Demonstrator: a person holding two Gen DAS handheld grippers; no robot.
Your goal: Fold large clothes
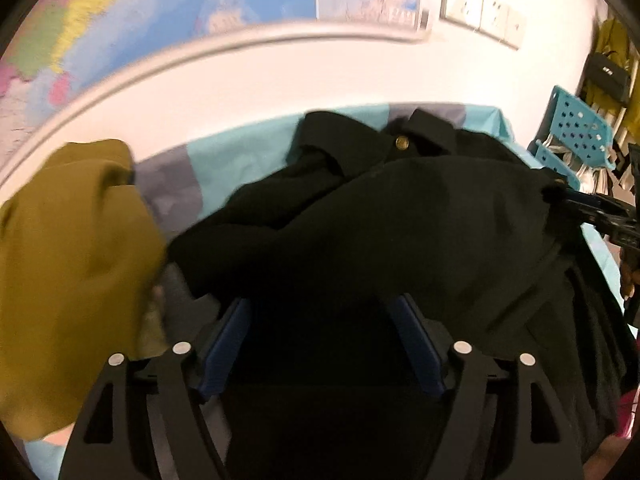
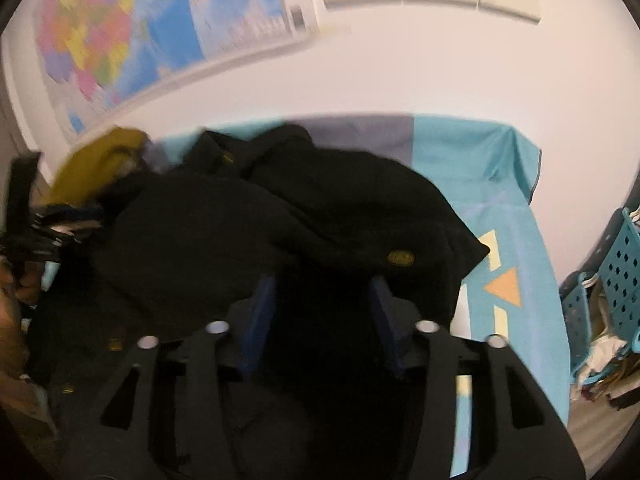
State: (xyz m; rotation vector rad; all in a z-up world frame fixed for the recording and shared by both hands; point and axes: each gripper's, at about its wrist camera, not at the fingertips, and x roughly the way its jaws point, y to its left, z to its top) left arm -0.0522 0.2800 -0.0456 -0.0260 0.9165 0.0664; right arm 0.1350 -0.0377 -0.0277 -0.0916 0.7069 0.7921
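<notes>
The left tongs stand spread, blue pads wide apart, with dark cloth lying between and below them but nothing visibly pinched. The right tongs are likewise spread over the same cloth, pads clear of it as far as the blurred view shows. Under both lies the task's thing, a black coat heaped in loose folds across the middle of the table, which wears a blue and grey cover. A brass button marks the collar end on the far side; a second button sits near the coat's right edge in the right wrist view. A mustard-yellow garment is bunched at the left of the coat, touching it. On the far wall hang a coloured map and a row of sockets; a blue perforated basket stands off the table's right end.

The coat looks thick, soft and heavy: it will sag and drag, not slide. Hems, shoulder seams or the collar should give the firmest hold, one set of tongs at each end of an edge, gripping a full thickness of cloth and keeping off the buttons.
</notes>
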